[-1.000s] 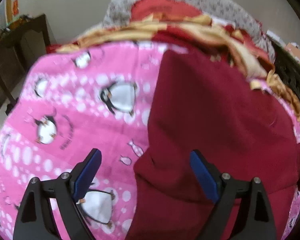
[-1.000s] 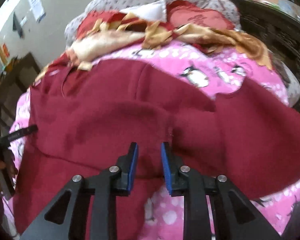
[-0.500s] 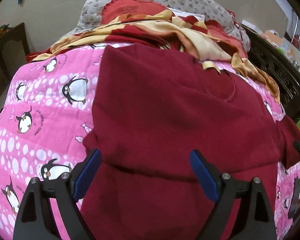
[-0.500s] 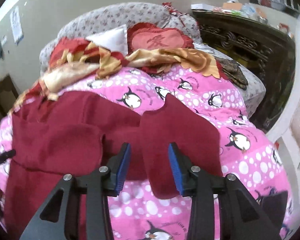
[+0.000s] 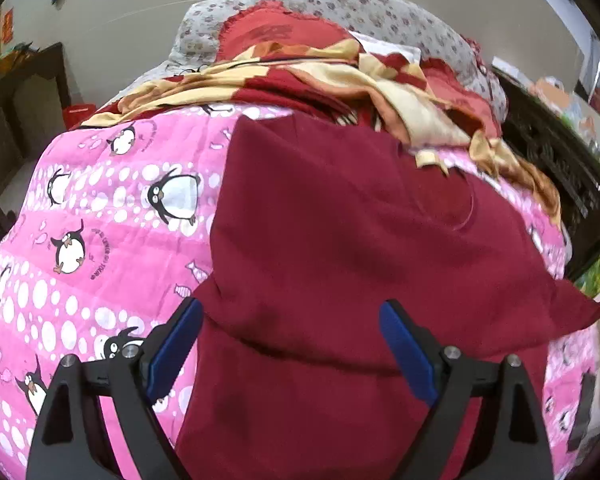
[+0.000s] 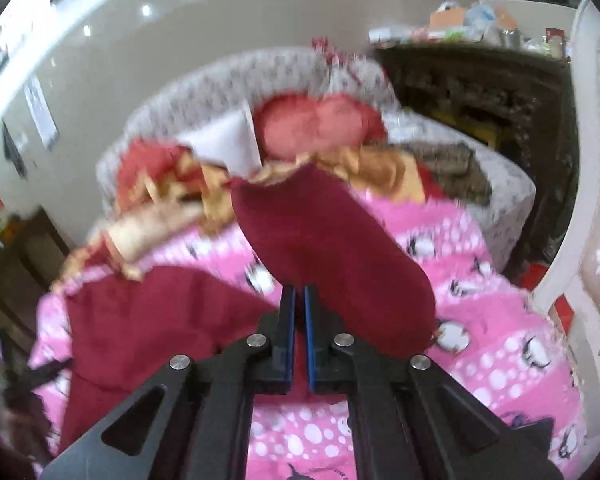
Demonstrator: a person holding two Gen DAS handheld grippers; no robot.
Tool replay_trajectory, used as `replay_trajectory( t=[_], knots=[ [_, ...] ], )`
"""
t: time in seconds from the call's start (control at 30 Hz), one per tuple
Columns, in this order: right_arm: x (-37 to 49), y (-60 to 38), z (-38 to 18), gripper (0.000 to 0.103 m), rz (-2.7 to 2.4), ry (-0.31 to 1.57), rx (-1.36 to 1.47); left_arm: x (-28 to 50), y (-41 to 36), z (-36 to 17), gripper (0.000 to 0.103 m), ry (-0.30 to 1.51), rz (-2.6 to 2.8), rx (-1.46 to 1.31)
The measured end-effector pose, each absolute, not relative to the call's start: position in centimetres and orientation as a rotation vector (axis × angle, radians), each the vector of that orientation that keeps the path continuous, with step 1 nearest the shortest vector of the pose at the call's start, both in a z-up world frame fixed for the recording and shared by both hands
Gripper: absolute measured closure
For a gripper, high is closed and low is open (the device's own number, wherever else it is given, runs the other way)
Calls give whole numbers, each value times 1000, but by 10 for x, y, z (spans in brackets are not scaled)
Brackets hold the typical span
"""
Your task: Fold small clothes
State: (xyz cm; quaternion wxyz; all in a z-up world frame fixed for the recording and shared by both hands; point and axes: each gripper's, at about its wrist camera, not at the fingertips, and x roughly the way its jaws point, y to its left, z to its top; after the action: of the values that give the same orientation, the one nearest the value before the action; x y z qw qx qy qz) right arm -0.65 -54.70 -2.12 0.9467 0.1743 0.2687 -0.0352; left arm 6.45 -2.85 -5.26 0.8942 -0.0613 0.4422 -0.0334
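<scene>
Spread across the pink penguin-print quilt [image 5: 100, 216] on the bed: a dark red knit garment [image 5: 360, 240], body flat, round neckline toward the far right, lower part doubled over in a fold line just ahead of the left gripper [image 5: 290, 332]. Left gripper released, blue-padded fingers [image 5: 176, 340] wide apart, hovering over the folded lower edge, nothing between them. One finger above quilt, the other above red cloth.

Right gripper [image 6: 299, 308] clenched on the dark red knit garment [image 6: 332, 248], pads nearly together with a thin slot between, pinching one end of a sleeve-like flap lifted clear of the quilt [image 6: 480, 280] and standing up in front of the lens. Rest of the garment lying lower left in that view, blurred by motion.

Beyond the garment, at the head of the bed: a crumpled red-and-cream patterned cloth [image 5: 340, 80] heaped along the quilt's far edge, touching the garment's top right corner. Behind it a round red cushion [image 5: 276, 32] and a grey floral-print headboard [image 5: 360, 4]. Dark carved wooden furniture [image 5: 560, 152] close along the right side of the bed, clutter on top. Dark wooden desk [image 5: 24, 92] well off to the left against the wall. White chair back [image 6: 588, 200] near the bed's right edge in the right wrist view.
</scene>
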Motion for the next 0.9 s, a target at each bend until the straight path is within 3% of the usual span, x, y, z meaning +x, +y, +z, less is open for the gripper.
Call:
replay_trajectory(
  t=[0.43,0.57,0.7,0.9],
  knots=[
    [19,-460,33,96,387,483,340,57,-13,-22,10,849,-59,-155],
    [28,-419,38,96,628,581,311,57,-5,-18,10,831,-60,-154],
    [28,-357,34,96,861,729,93,58,19,-12,10,800,-6,-154],
    [86,-296,-8,96,860,902,-124,57,48,-9,10,804,42,-214]
  ],
)
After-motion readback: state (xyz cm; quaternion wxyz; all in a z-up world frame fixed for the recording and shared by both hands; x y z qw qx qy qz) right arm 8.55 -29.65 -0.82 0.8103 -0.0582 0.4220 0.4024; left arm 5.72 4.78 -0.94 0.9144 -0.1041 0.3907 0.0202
